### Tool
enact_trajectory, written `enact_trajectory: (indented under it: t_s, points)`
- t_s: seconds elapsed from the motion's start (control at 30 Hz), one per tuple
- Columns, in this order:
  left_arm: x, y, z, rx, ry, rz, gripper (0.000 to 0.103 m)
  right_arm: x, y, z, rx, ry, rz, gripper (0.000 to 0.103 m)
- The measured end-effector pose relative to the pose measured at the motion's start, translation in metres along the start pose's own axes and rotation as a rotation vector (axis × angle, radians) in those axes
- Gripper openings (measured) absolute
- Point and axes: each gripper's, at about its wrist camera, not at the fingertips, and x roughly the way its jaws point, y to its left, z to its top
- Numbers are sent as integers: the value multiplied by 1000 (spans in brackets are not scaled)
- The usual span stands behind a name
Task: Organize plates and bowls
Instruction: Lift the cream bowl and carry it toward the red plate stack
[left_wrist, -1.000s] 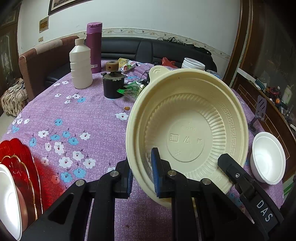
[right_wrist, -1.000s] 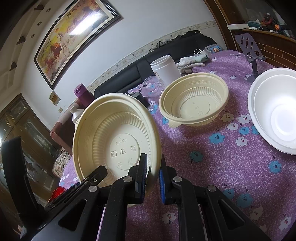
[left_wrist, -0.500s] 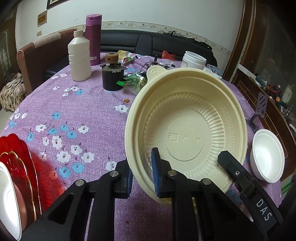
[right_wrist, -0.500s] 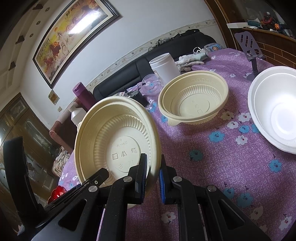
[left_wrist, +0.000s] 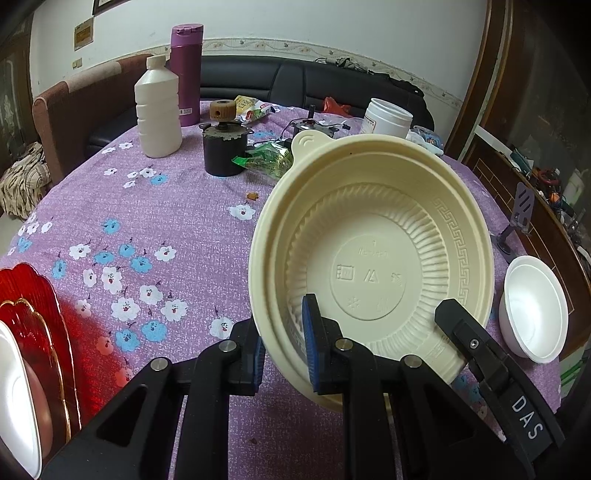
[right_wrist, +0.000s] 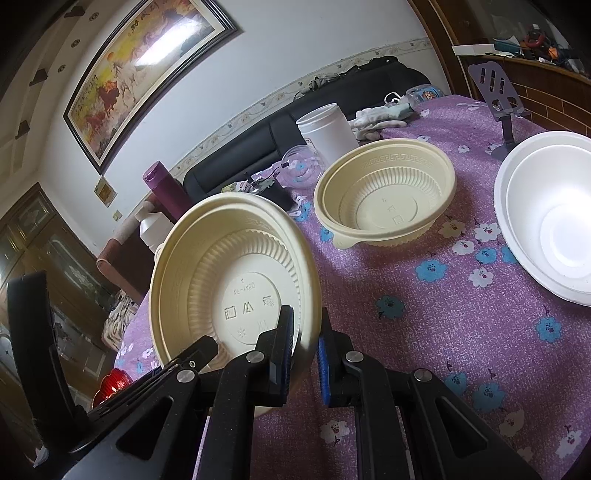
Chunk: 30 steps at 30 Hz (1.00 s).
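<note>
A cream plastic bowl with a ribbed wall and what looks like a doubled rim is held tilted above the purple flowered tablecloth. My left gripper is shut on its near rim, one blue pad inside and one outside. My right gripper is shut on the same cream bowl at another part of the rim; one of its fingers shows in the left wrist view. A second cream bowl stands upright on the table. A white foam bowl sits to its right.
Red glass plates with a white dish lie at the near left. Farther back stand a white bottle, a purple flask, a black motor and a white jar. A phone stand is at the right edge.
</note>
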Motion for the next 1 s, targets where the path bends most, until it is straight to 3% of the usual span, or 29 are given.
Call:
enact_trajectory:
  t_s: [1.0]
  points:
    - [-8, -4, 0, 18, -39, 24, 16, -3, 1, 0, 0, -6, 5, 11]
